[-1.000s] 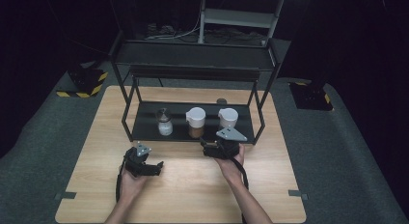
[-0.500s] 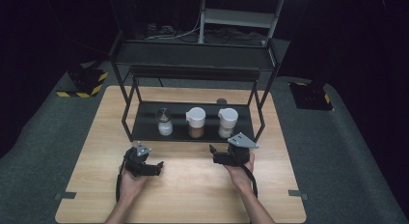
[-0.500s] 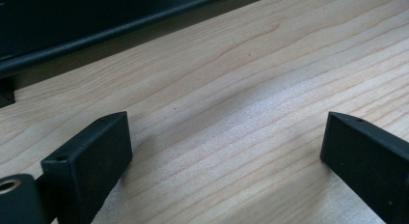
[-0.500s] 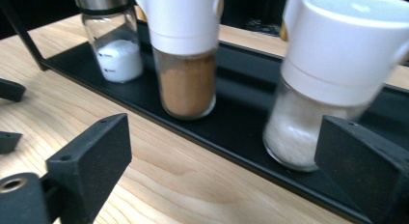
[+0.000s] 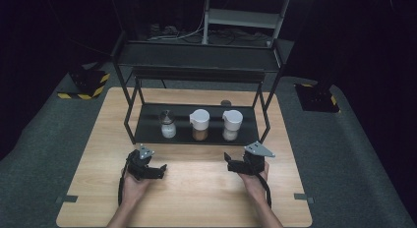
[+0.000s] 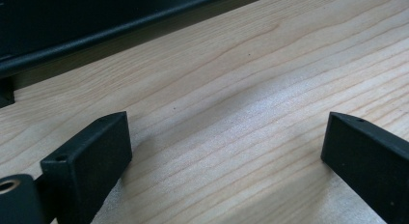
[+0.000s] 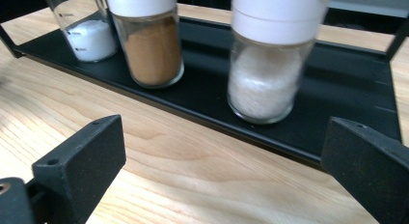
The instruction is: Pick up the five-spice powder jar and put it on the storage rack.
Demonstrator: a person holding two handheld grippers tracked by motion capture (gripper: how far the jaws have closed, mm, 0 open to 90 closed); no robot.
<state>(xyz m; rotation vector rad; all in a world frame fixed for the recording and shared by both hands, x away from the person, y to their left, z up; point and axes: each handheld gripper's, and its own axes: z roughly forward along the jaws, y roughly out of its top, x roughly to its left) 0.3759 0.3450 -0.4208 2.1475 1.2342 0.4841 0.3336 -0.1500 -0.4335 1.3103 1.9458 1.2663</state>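
Since the earlier frames the right claw (image 5: 232, 165) has pulled back from the rack's bottom shelf (image 5: 147, 126) toward the lower edge of the high view and sits lower right of centre; its jaws have just been opening, nothing between them. Left claw (image 5: 156, 170) hasn't shifted, lower left of centre. The three jars stand where they stood.

Near: the wooden surface (image 5: 196, 193) with both hands on it, each holding a claw. Both claws are spread wide and empty. In the left gripper view the left claw (image 6: 226, 147) has bare wood grain between its jaws, with the dark shelf edge (image 6: 96, 31) across the upper left.

Farther: the black shelf tray carries three jars in a row, centre of the high view. Right jar (image 5: 231, 125), white cap, white grainy stuff. Middle jar (image 5: 199, 125), white cap, brown powder. Left jar (image 5: 167, 125), smaller, clear, white powder low inside.

The right gripper view gives the contents close up: right jar (image 7: 270, 64) at upper right, about filled with coarse white grains; middle jar (image 7: 147, 40) at upper centre-left, brown powder nearly to the cap; left jar (image 7: 84, 26) in the upper left corner with printed marks on the glass, about half full. The right claw (image 7: 222, 161) is near the tray, touching no jar.

Farthest, from the high view: the rack's upper shelf (image 5: 196, 56) and the dark floor (image 5: 354, 154) round the surface.
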